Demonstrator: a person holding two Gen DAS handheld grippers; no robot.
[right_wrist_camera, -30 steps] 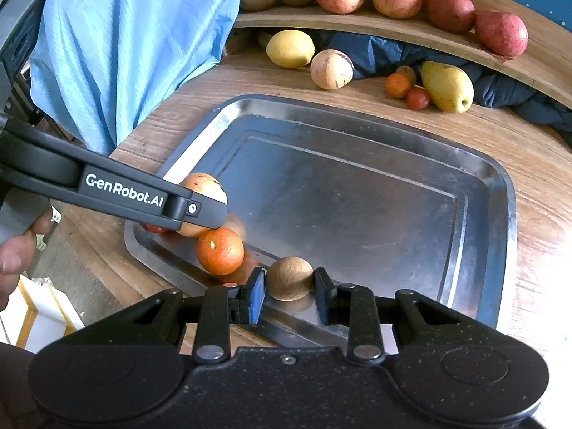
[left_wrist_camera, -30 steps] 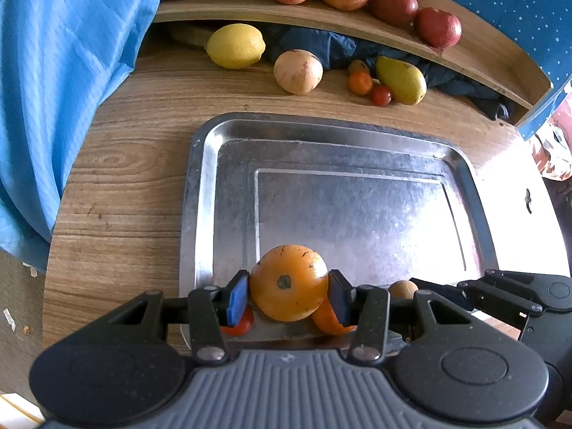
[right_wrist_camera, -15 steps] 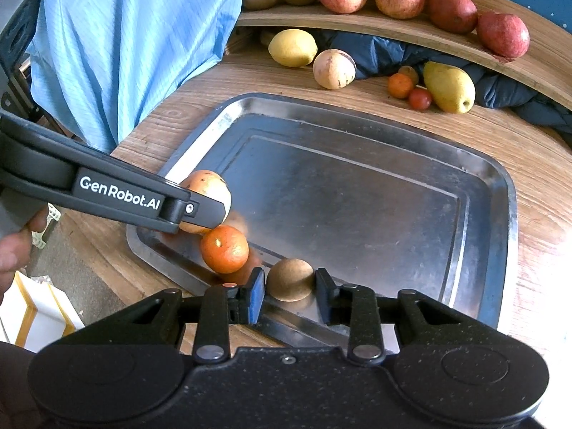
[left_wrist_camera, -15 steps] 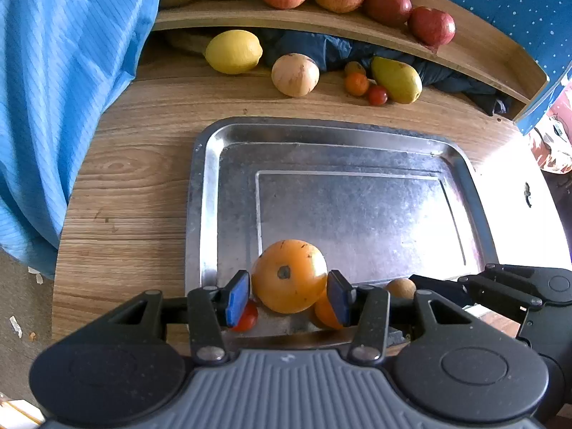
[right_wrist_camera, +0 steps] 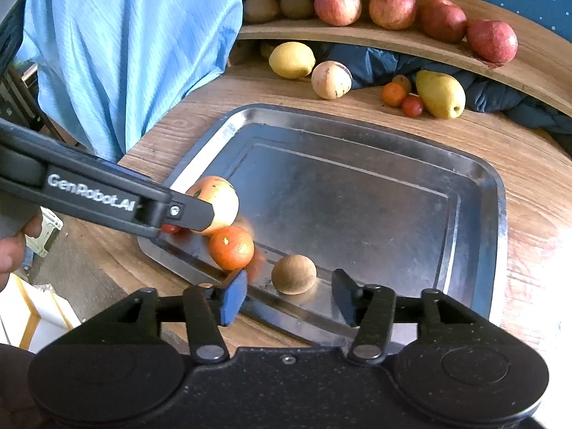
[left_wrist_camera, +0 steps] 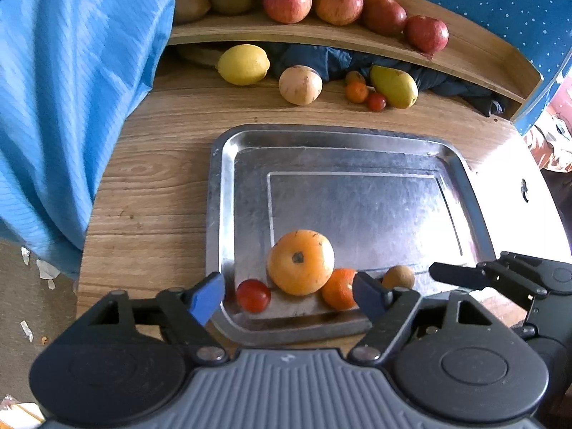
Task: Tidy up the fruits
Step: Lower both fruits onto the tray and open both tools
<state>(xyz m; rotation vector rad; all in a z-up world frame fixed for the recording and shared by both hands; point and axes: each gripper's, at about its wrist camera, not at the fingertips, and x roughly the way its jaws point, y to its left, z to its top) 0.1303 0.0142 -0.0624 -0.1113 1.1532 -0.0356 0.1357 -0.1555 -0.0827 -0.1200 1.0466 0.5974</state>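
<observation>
Left tool (left_wrist_camera: 289, 295) jaws spread wide, gripping nothing. Left wrist view: big orange fruit (left_wrist_camera: 301, 262) sits free on the metal tray (left_wrist_camera: 461, 164), near its front-left corner, between the blue pads (left_wrist_camera: 205, 296) but clear of both. Cherry tomato (left_wrist_camera: 253, 295) touches it on the left, small tangerine (left_wrist_camera: 339, 288) on the right, small brown fruit (left_wrist_camera: 398, 276) just beyond that. Right tool's fingers poke in at the right edge. Behind the tray on the counter (left_wrist_camera: 150, 193): lemon (left_wrist_camera: 243, 64), pale round fruit (left_wrist_camera: 300, 84), green pear (left_wrist_camera: 394, 86). Red apples (left_wrist_camera: 426, 33) on the shelf (left_wrist_camera: 321, 34) above.

Right wrist view: right tool (right_wrist_camera: 290, 295) also wide open, holding nothing. Brown fruit (right_wrist_camera: 294, 273) rests on the tray's (right_wrist_camera: 495, 193) front edge between its pads, touching neither. Tangerine (right_wrist_camera: 231, 247) just left of it, orange fruit (right_wrist_camera: 218, 204) behind, partly hidden by the left tool's finger (right_wrist_camera: 107, 200).
</observation>
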